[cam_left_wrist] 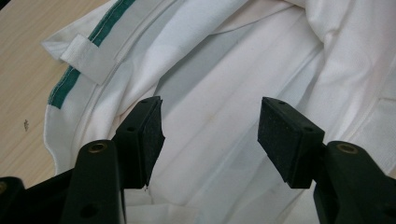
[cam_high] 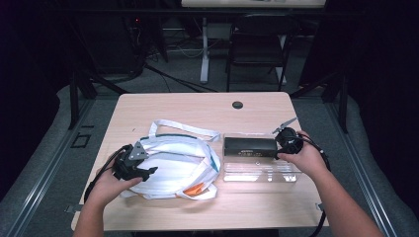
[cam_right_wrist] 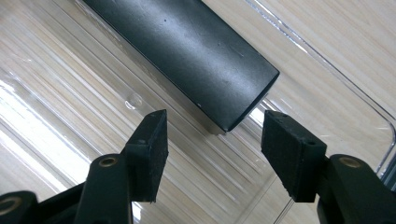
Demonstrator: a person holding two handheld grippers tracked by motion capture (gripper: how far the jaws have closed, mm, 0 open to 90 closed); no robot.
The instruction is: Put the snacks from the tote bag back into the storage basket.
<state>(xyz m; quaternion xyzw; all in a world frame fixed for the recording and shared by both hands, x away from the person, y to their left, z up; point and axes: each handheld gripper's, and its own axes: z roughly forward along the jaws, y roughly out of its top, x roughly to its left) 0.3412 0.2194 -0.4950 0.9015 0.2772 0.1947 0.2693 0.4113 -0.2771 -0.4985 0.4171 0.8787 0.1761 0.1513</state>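
While both tools were held apart, nothing was gripped. Right gripper (cam_right_wrist: 212, 135) was spread wide at near end of dark rectangular metal block (cam_right_wrist: 187, 51), pads clear of it. Block was lying inside clear ribbed plastic tray (cam_right_wrist: 84, 93), just right of white cloth bag with green trim (cam_high: 173, 165). Left gripper (cam_left_wrist: 210, 128) was parted over bag fabric, unclamped. Risks judged: smooth block could be pinched off-centre and slipped; light tray could be dragged along; loose fabric could be snagged.

Bare table (cam_high: 197, 106) lies free beyond the white bag (cam_high: 173, 168) and clear tray (cam_high: 259, 170).
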